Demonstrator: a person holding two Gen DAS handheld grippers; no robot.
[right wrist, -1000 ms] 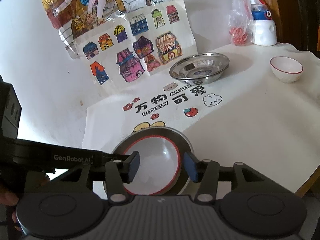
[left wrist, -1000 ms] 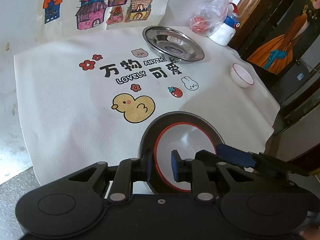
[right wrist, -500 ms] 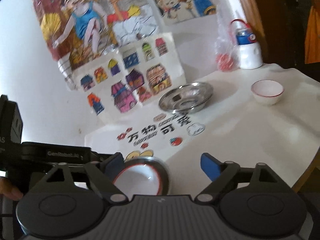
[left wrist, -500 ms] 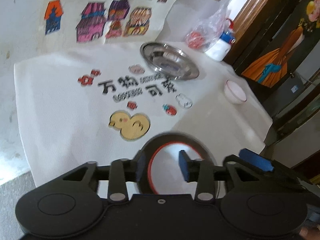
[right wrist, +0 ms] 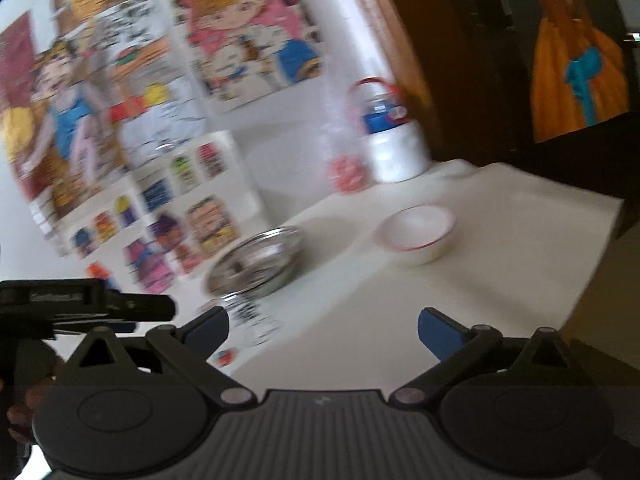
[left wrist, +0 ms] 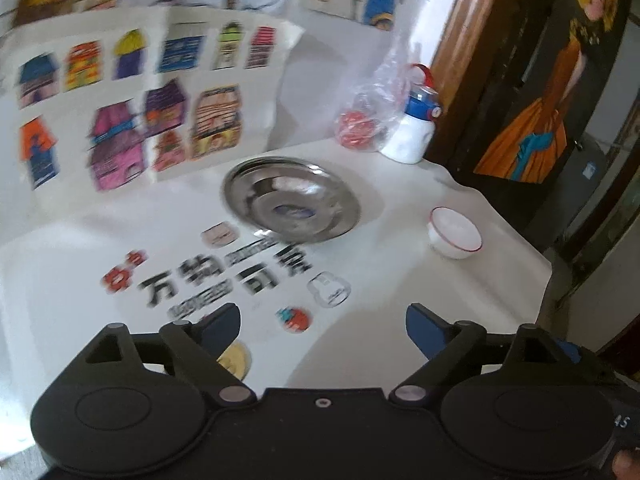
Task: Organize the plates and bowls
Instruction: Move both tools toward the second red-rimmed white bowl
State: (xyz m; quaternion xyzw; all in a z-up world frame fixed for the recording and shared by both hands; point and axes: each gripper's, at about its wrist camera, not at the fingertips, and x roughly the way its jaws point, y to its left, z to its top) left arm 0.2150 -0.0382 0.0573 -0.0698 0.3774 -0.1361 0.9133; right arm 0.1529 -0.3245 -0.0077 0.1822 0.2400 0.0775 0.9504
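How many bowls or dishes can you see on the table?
2: a steel dish beside the drawings, and a small white bowl nearer the table's edge. Others may sit below the cameras' view.

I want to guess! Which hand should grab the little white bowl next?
Probably right. The white bowl lies nearer ahead of the right tongs, just opened and empty; from the left tongs it sits far off sideways.

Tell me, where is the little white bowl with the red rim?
The little white bowl with the red rim sits near the table's right edge, right of the shiny metal plate.
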